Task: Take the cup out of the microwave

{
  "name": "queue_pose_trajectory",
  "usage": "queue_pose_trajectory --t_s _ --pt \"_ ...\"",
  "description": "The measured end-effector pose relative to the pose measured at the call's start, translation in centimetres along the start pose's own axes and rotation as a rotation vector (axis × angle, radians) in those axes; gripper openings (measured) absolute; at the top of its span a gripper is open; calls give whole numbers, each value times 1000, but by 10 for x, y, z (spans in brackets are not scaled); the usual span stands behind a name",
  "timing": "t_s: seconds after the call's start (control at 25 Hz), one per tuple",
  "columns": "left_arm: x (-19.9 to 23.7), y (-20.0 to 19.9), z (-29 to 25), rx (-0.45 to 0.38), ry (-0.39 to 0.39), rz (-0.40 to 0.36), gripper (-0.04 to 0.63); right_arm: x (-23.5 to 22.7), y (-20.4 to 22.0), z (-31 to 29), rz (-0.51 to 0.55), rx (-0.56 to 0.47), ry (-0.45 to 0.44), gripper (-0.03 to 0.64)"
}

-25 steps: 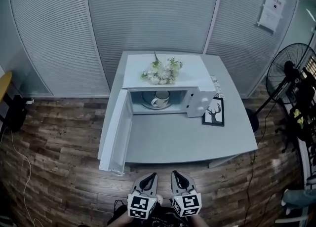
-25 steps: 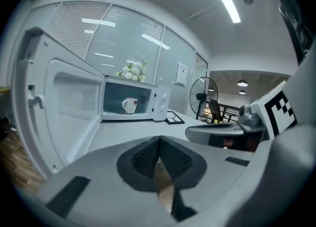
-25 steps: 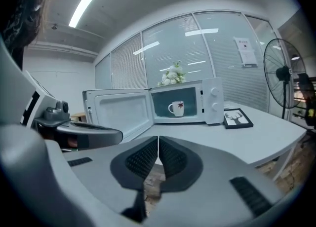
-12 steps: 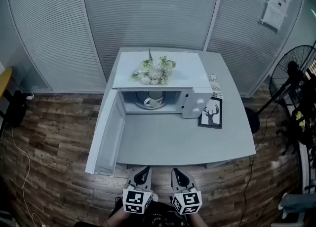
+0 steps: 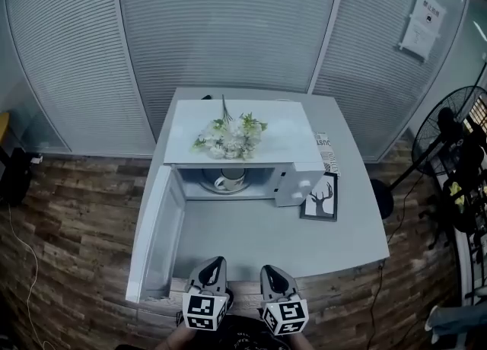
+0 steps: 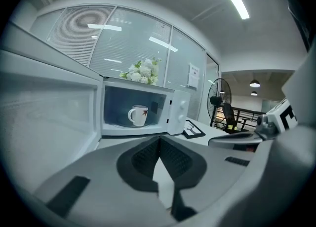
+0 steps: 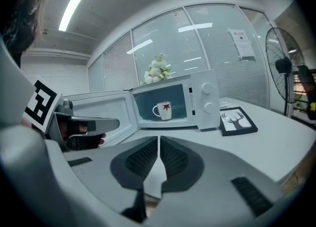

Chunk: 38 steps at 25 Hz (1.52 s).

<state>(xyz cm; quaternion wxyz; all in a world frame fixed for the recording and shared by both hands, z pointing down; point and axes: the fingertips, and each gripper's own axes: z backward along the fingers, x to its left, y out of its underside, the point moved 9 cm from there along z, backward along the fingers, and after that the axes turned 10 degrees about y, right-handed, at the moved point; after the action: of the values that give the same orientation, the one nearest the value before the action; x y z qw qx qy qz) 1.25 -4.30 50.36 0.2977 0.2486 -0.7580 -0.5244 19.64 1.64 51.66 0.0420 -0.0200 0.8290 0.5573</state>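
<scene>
A white cup (image 5: 227, 181) with a red leaf print stands upright on the turntable inside the white microwave (image 5: 300, 186), whose door (image 5: 154, 236) hangs wide open to the left. The cup (image 6: 138, 115) shows ahead in the left gripper view, and the cup (image 7: 162, 110) shows likewise in the right gripper view. My left gripper (image 5: 214, 263) and right gripper (image 5: 272, 271) hover side by side at the table's near edge, well short of the cup. Both are shut with nothing between the pads.
White flowers (image 5: 227, 136) lie on top of the microwave. A framed deer picture (image 5: 319, 198) lies right of it on the grey table (image 5: 251, 242). A standing fan (image 5: 450, 124) is at the far right. The open door juts out beside my left gripper.
Both grippers have moved forward from over the wooden floor to the table's near edge. The microwave and cup now sit closer in view. Both stay shut.
</scene>
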Motion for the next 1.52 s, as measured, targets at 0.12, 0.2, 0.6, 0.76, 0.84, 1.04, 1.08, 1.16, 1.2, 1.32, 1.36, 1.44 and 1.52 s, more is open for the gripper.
queue_pose_trajectory --t_s 0.12,0.2,0.6,0.76,0.84,1.04,1.08,1.16,1.2,1.32,1.36,1.44,1.52 --pt "12 -6 -17 -11 5 8 6 -2 -11 -23 -9 4 -12 6" --pt "19 -10 -26 -12 8 18 6 -3 -17 -36 -13 10 -18 6" --pt "65 -31 -60 -50 -30 126 6 8 -55 -100 54 6 -56 6" --pt "75 -42 -71 -58 -17 103 6 11 -66 -120 59 10 -55 6" --pt "78 -42 -74 -53 -16 102 6 12 -70 -129 53 10 -53 6" --pt "82 -35 -75 -36 -51 127 6 11 -75 -144 47 13 -58 8" --pt "82 -34 -75 -30 -55 140 6 11 -76 -147 46 18 -62 8" --pt "81 -35 -77 -26 -58 139 6 10 -78 -152 39 26 -75 9" --pt "81 -36 -78 -26 -57 135 6 10 -79 -155 34 30 -85 14" --pt "83 -39 -83 -22 -63 133 6 10 -81 -163 19 45 -124 121" --pt "84 -41 -85 -19 -69 130 6 9 -82 -166 18 46 -133 149" --pt "86 -44 -87 -15 -85 127 6 7 -86 -171 19 36 -144 178" --pt "88 -44 -87 -7 -108 133 6 6 -88 -175 21 33 -159 207"
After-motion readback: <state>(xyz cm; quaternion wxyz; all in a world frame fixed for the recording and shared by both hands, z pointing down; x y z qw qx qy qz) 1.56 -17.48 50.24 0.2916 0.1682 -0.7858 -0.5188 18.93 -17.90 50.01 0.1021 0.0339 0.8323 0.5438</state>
